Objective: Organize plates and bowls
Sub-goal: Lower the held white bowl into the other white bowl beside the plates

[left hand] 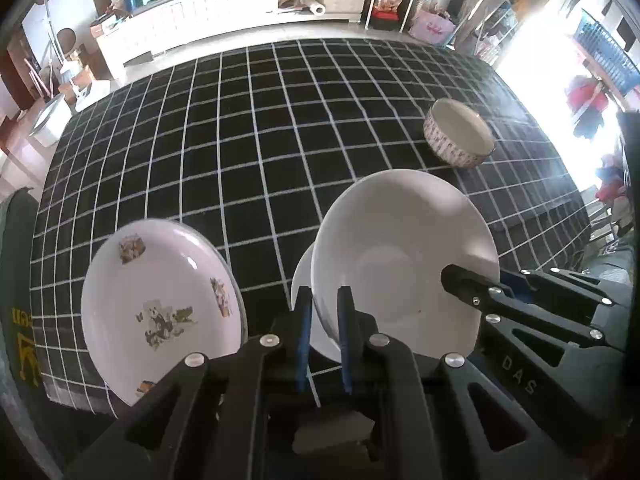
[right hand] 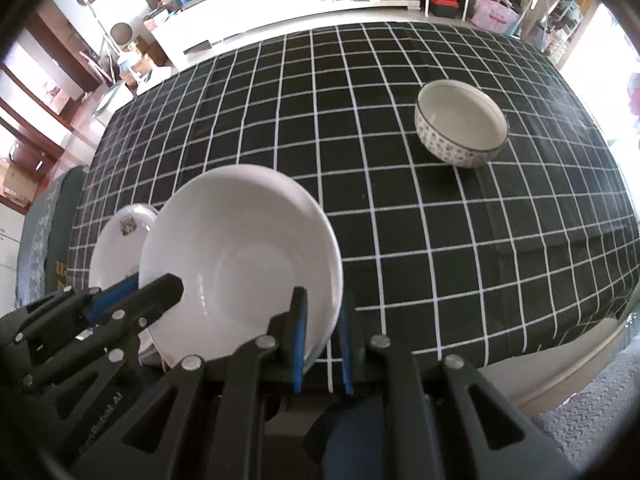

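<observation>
A plain white bowl [left hand: 404,260] is held above the black checked tablecloth [left hand: 248,128], gripped from both sides. My left gripper [left hand: 324,336] is shut on its left rim and my right gripper [right hand: 322,340] is shut on its right rim. The bowl also shows in the right wrist view [right hand: 244,260]. A second white dish [left hand: 304,312] lies just under it. A white plate with cartoon prints [left hand: 160,308] lies to the left near the table's front edge. A patterned bowl [left hand: 460,132] stands upright at the far right, also in the right wrist view [right hand: 460,124].
The tablecloth [right hand: 360,80] covers the whole table. A dark green chair back [left hand: 20,300] stands at the left edge. White cabinets [left hand: 192,12] and cluttered shelves lie beyond the far side. The table's front edge drops to a grey floor [right hand: 580,420].
</observation>
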Demonstrator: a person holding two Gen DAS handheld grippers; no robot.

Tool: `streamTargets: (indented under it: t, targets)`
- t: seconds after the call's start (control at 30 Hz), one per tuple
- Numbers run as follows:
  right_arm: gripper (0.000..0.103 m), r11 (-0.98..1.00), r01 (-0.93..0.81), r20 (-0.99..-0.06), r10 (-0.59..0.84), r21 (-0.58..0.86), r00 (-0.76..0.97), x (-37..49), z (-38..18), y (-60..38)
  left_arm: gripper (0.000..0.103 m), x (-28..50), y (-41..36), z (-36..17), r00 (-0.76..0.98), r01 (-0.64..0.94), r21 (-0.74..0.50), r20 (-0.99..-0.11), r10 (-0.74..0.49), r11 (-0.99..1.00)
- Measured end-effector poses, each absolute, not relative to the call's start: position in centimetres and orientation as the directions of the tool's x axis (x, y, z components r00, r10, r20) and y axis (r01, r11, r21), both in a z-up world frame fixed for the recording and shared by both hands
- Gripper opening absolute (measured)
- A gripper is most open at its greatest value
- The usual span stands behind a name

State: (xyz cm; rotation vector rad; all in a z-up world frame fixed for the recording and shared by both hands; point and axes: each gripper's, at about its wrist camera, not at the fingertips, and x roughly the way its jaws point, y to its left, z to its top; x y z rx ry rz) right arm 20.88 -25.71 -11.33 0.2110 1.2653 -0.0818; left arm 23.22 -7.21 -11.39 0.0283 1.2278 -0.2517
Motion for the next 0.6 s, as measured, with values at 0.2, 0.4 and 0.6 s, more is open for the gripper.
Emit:
streamTargets:
  t: [0.2, 0.4, 0.6]
  targets:
    - [0.018, 0.983, 0.16, -0.962, 0.047, 0.093, 0.267, 21.0, -13.1, -25.0, 0.011, 23.1, -6.6, -13.8, 0.267, 0.171, -0.134, -0.947, -0.177, 0.976]
    - [0.018, 0.985, 0.15, -0.968, 0.051, 0.09, 0.246, 21.3, -14.4, -24.5, 0.011, 22.8, -6.1, -15.0, 0.253, 0.161, -0.127, -0.953, -0.166, 0.979]
    - [0.018, 0.989, 0.135, -0.971, 0.034, 0.067, 0.236, 21.5, -15.0, -23.8, 0.011, 23.1, -6.3, -15.2, 0.259, 0.165, -0.101, -0.955, -0.142, 0.981]
